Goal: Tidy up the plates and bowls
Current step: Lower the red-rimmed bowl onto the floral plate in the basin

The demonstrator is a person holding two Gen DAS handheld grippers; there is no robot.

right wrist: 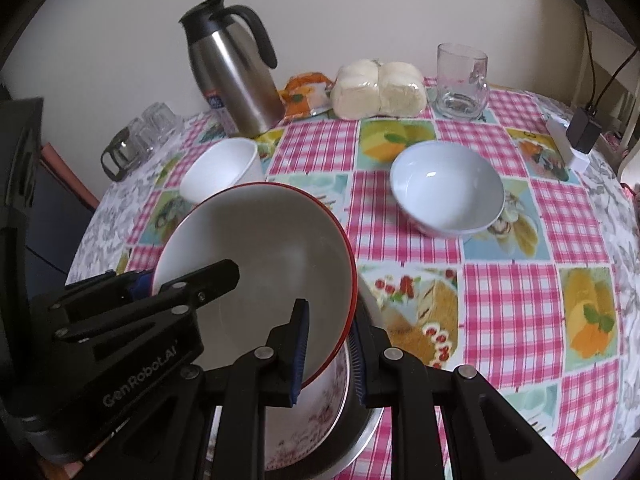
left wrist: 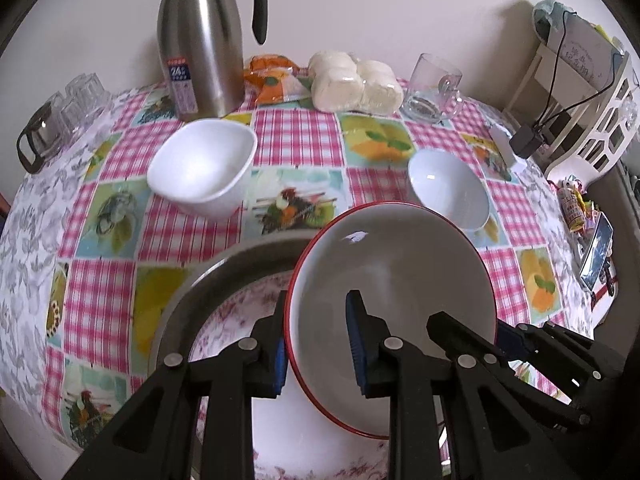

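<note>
Stack is partly built near the table's front edge: a metal basin [left wrist: 224, 264] holds a floral bowl [left wrist: 240, 312], and a red-rimmed bowl [left wrist: 392, 272] is held over them, not yet seated. Two bowls are left loose on the checked tablecloth [left wrist: 296, 136], so I'd judge the job roughly half done.

Going left to right: the square white bowl [left wrist: 204, 168] stands upright, mouth up, well apart from the stack. Left gripper [left wrist: 320, 352] straddles the red-rimmed bowl's left rim, one pad outside and one inside. The pads sit apart with only the thin wall between them, so it's not clear that they pinch it; can't tell if it's gripping. The red-rimmed bowl is tilted, mouth facing up and toward the cameras, far rim higher, near rim dipping into the floral bowl. It's round, so no long axis; its centre line leans toward the near edge. Right gripper [right wrist: 328, 352] straddles the opposite rim the same way; grip not readable either. Furthest right, the round pale bowl [left wrist: 450, 192] is upright, mouth up, on its own.

Left to do: seat the red-rimmed bowl, then nest the other two.
</note>
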